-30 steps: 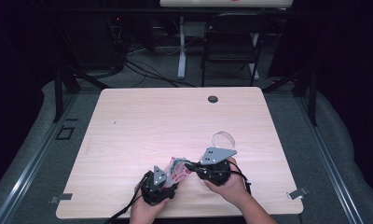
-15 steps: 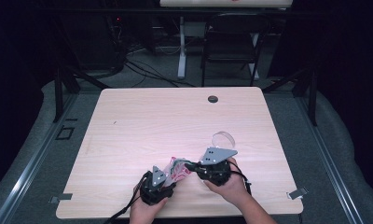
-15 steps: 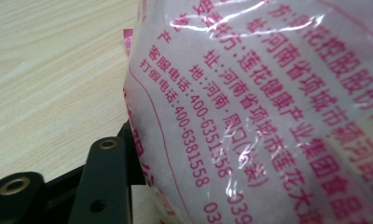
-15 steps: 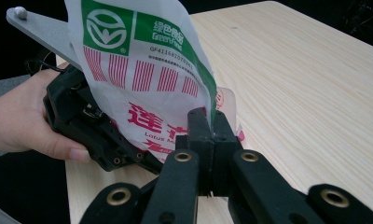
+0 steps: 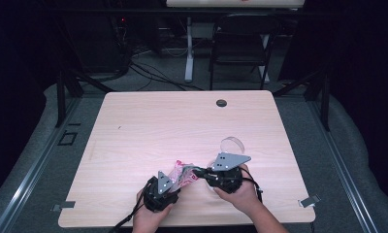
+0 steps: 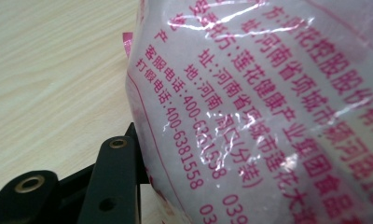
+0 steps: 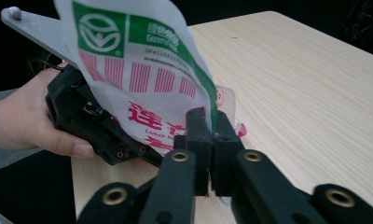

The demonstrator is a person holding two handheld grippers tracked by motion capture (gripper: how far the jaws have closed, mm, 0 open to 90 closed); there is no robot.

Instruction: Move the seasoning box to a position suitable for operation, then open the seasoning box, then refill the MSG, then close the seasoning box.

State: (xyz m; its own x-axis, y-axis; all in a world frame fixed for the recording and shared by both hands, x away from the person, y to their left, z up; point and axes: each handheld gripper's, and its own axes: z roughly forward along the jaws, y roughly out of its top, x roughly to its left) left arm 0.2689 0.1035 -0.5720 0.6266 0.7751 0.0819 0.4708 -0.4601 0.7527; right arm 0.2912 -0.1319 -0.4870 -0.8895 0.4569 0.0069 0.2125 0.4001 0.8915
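Bag (image 5: 181, 174): plastic, white with pink and red print and a green band at one end, near the table's near edge, a little left of its middle, stretched between the two grippers.
Left gripper (image 5: 169, 180): held in the person's left hand (image 5: 148, 221) at the near edge; jaws just been closing, with the bag between them.
Left grip: in the left gripper view one black jaw lies against the bag's side (image 6: 268, 116) (the other jaw hidden behind the plastic), so cannot tell whether pressed on it.
Right gripper (image 7: 211, 135): jaws pressed together, pinching the bag's edge (image 7: 142, 70); just been easing apart slightly, plastic between them all the same.
Right hand (image 5: 240, 196): at the near edge, right of the left hand, wrapped round the gripper body.
Bag's pose: upper part standing up from the right gripper's pinch, green-marked end uppermost.
Clear plastic piece (image 5: 232, 144): on the table just beyond the right gripper, toward the right half.
Table (image 5: 148, 126): light wood, with a small dark round hole (image 5: 221, 103) near the far edge.
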